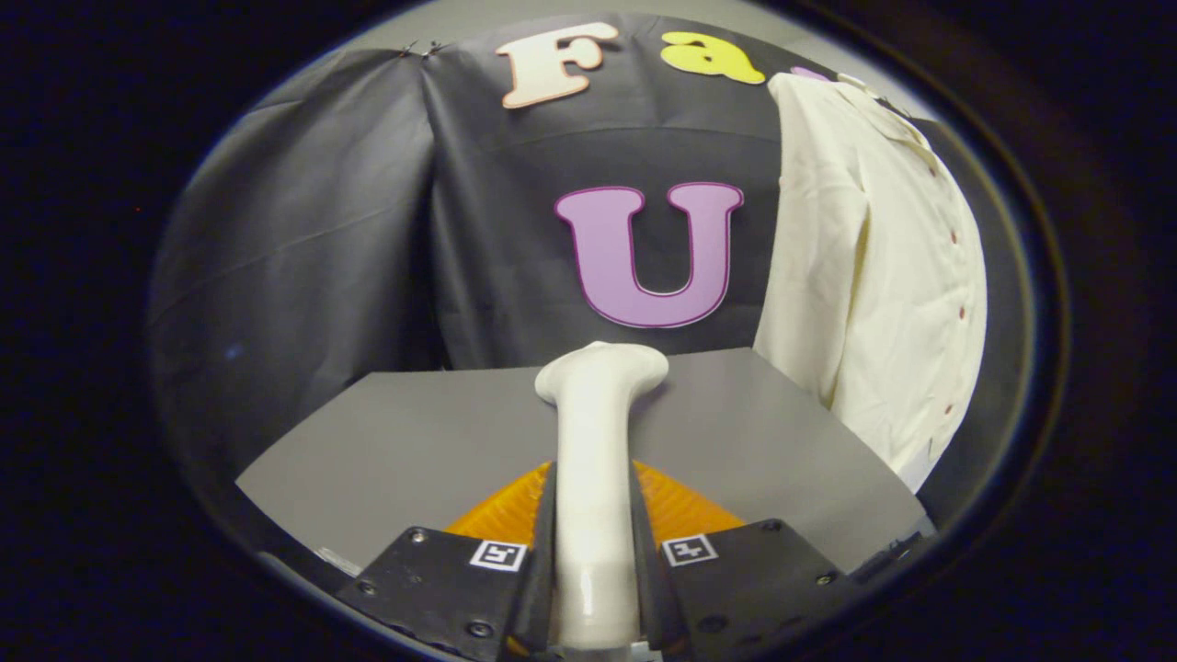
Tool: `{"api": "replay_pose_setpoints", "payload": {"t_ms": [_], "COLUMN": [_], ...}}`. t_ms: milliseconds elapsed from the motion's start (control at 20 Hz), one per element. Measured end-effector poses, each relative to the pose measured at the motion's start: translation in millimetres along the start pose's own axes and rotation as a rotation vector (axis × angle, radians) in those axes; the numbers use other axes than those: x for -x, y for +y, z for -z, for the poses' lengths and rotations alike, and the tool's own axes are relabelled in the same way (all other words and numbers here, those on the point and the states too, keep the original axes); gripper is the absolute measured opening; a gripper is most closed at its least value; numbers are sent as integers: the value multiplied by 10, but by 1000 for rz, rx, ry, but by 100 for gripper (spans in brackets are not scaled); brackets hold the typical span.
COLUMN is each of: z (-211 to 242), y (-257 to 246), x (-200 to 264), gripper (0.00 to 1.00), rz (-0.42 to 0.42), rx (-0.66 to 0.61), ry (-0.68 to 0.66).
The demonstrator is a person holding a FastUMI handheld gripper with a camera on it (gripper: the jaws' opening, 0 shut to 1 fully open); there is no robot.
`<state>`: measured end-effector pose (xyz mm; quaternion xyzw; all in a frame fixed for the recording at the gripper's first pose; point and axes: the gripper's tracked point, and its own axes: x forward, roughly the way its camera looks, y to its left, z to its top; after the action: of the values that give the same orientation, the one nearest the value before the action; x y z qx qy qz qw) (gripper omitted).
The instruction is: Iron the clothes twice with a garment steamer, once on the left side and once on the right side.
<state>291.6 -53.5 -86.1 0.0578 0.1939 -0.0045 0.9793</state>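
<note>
My gripper (593, 533) is shut on the white handle of the garment steamer (596, 432), with both fingers pressing its sides. The steamer's handle runs straight ahead from between the fingers, and its wider head rises over the grey table (386, 441). A cream button-up shirt (874, 276) hangs to the right, well beyond the steamer's head, with its button row facing me. The steamer's head is apart from the shirt.
An orange ribbed piece (680, 506) shows just beneath the steamer, on either side of the fingers. Black cloth forms the booth's back and left walls. The grey table stretches ahead and to the left.
</note>
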Motion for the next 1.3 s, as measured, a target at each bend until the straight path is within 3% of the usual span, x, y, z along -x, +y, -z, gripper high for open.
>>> {"api": "replay_pose_setpoints", "payload": {"t_ms": [350,700,900,1300], "z": [-131,-301,-456,-739], "y": [68,-171,-526,-1584], "x": [200,1046,1458,1597], "gripper": [34,33,33,33], "rz": [-40,-89,-67,-17], "rx": [26,37,110,20], "ry": [-131,-296,-369,-464]}}
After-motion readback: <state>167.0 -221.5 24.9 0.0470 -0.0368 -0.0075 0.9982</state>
